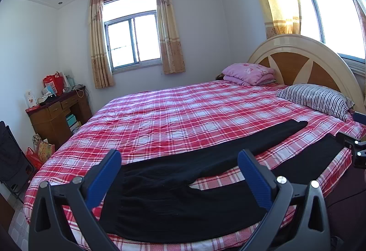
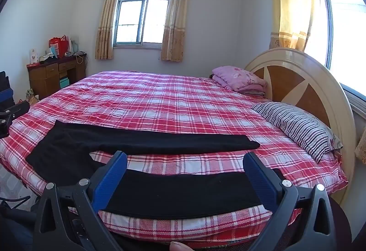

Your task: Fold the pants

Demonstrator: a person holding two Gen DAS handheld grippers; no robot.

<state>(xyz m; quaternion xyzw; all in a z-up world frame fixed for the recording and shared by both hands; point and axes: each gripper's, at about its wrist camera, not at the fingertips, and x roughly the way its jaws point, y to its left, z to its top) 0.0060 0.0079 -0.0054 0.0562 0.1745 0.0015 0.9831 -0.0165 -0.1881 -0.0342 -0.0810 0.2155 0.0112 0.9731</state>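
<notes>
our left gripper [image 1: 179,173] & right gripper [image 2: 185,174], both wide open w/ nothing held, hover over long black fabric pants [image 1: 183,193] lying crosswise, waist prob nearer left.

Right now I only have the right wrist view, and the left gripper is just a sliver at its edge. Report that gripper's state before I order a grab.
Observer: The left gripper is open, its blue pads wide apart and holding nothing.
Operator: Tell me what lies ahead of it.
Observer: The waist end of the black pants lies flat on the red plaid bedspread, framed between the gripper's fingers.
Operator: Check the side of that waist end nearest us.
Observer: It rests on top of the bed, close to the near edge. A strip of plaid shows below it, so nothing hangs over.
</notes>
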